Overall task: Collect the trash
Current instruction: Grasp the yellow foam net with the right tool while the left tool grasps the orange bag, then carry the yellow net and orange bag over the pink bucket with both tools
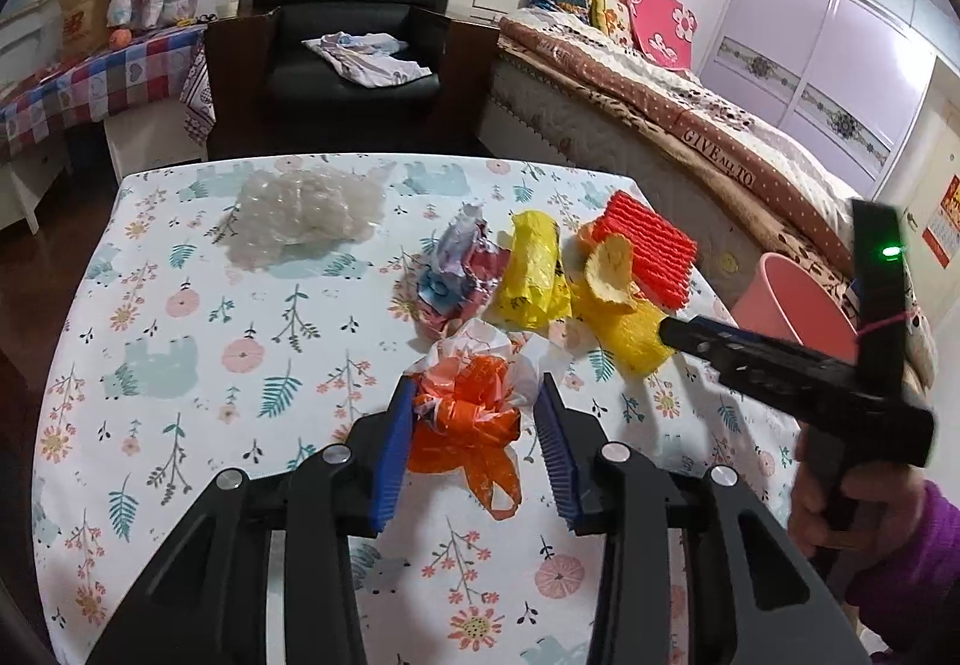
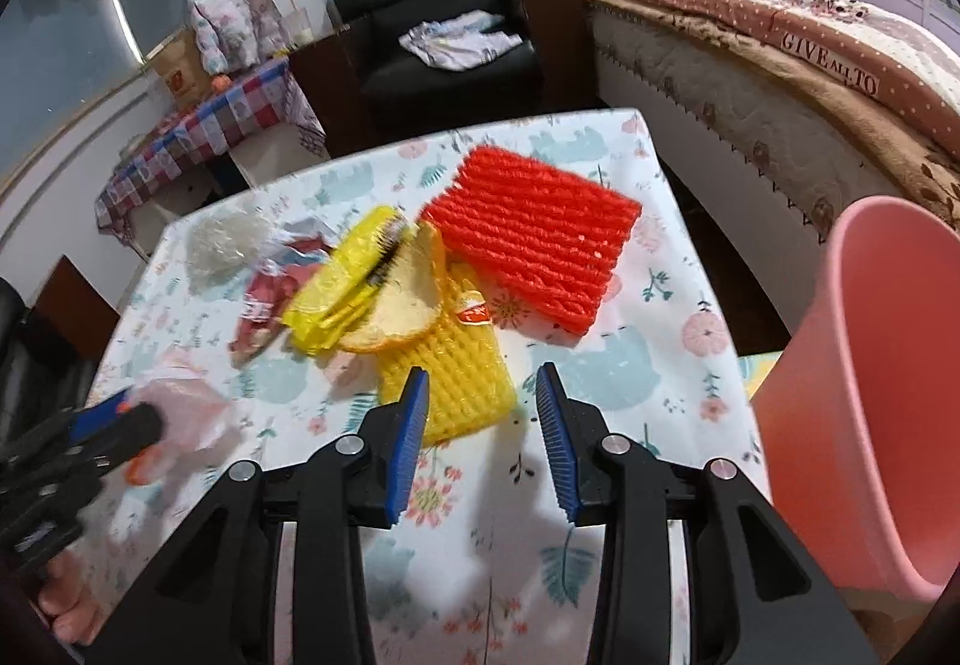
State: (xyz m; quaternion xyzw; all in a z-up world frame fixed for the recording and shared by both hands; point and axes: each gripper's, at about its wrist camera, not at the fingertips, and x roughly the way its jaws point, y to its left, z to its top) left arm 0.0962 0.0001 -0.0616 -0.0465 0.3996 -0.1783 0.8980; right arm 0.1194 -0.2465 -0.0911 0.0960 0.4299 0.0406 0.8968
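Trash lies on the floral table (image 1: 180,341). My left gripper (image 1: 477,395) is open, its jaws on either side of a crumpled orange and white plastic bag (image 1: 468,413), not closed on it. My right gripper (image 2: 483,386) is open and empty, just above the near edge of a yellow foam net (image 2: 447,371). Beyond it lie a fruit peel (image 2: 402,308), a yellow bag (image 2: 348,275), a red foam net (image 2: 534,239) and a pink wrapper (image 2: 264,299). A clear plastic wad (image 1: 306,206) sits at the table's far left. The right gripper also shows in the left wrist view (image 1: 666,332).
A pink bin (image 2: 876,377) stands at the table's right edge, also in the left wrist view (image 1: 786,299). A bed (image 1: 690,113) is on the right, a black armchair (image 1: 348,35) behind the table, and a checked-cloth desk (image 1: 90,77) at the far left.
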